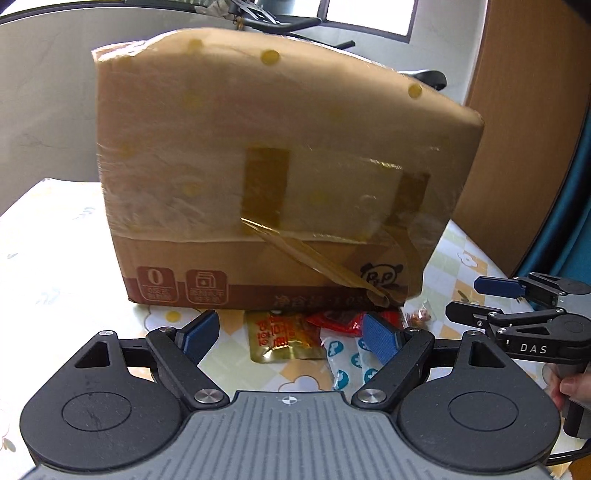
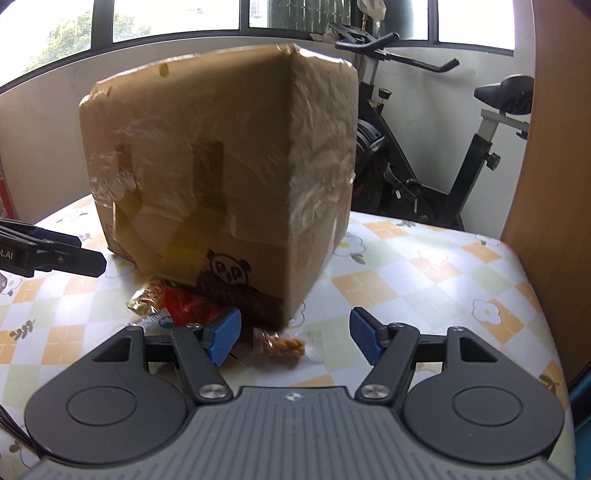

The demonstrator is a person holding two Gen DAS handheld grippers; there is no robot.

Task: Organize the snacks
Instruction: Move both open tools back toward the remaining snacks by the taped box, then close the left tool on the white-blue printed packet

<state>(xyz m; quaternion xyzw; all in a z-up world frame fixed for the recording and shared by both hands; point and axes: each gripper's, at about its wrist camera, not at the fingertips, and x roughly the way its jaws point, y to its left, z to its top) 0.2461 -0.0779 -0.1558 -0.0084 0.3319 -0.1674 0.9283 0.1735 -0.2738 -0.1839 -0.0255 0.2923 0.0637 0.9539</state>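
Open fingers; snacks; box

Straight ahead of both tongs the tall cardboard box blocks the way. Below the left tongs snack packets cover the bench at the foot of the box. Right of the right tongs the bench lies bare up to the wooden panel. Both tongs stand open, with nothing between them

Daylit windows, white wall, exercise bike, flower-patterned checked tablecloth, wooden panel
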